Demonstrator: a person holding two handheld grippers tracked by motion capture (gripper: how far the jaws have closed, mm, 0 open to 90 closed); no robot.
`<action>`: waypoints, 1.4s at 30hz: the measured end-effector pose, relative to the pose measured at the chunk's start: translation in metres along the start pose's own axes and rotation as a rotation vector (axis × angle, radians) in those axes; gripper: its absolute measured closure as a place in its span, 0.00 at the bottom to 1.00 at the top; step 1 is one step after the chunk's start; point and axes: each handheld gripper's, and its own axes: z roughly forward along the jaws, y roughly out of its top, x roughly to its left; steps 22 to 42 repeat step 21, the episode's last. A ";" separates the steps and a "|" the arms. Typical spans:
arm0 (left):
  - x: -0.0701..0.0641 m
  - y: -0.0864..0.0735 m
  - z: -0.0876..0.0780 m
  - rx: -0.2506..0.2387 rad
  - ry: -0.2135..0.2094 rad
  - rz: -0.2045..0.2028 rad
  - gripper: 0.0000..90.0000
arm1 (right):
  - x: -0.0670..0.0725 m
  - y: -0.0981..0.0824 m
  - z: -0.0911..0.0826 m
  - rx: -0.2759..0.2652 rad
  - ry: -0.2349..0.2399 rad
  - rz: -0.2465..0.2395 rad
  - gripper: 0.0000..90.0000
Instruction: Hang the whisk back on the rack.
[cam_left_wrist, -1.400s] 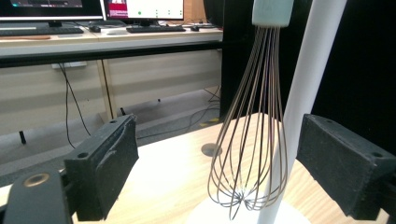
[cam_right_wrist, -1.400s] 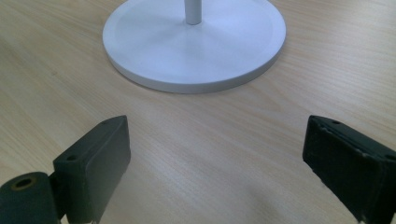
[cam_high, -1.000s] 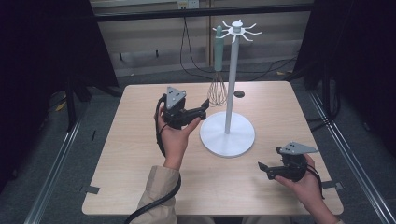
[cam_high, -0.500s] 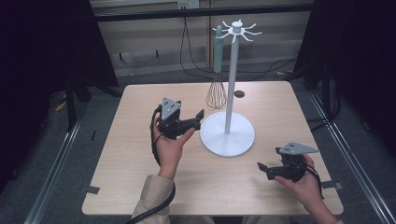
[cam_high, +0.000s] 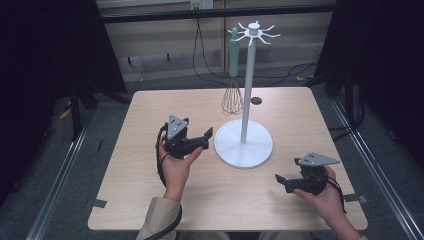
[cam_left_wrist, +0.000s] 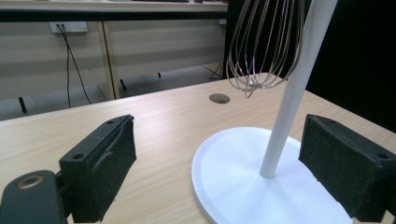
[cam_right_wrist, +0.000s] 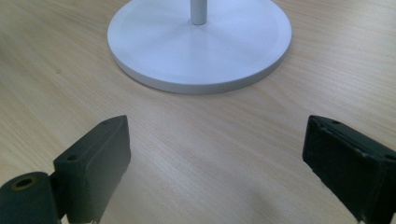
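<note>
A white hook stand (cam_high: 244, 144) sits on the wooden table (cam_high: 150, 200) slightly right of centre, its round base flat on the surface. A wire whisk (cam_high: 233, 95) with a grey-green handle hangs from a hook at the stand's top, at about 11 o'clock from the pole, its wires clear of the tabletop. The left gripper (cam_high: 206, 135) is held at 9 o'clock of the base, just beside its rim, jaws spread wide with nothing between them. The right gripper (cam_high: 280, 181) is held at 4 o'clock of the base, near the table's front edge, jaws likewise wide apart and empty.
</note>
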 end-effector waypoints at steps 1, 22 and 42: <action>0.001 -0.002 -0.001 0.003 0.004 -0.001 0.12 | 0.000 0.000 0.000 0.000 -0.002 -0.003 0.08; 0.009 -0.020 -0.010 0.014 -0.004 -0.008 0.11 | 0.003 0.001 0.000 -0.008 0.005 -0.014 0.08; 0.009 -0.020 -0.010 0.014 -0.004 -0.008 0.11 | 0.003 0.001 0.000 -0.008 0.005 -0.014 0.08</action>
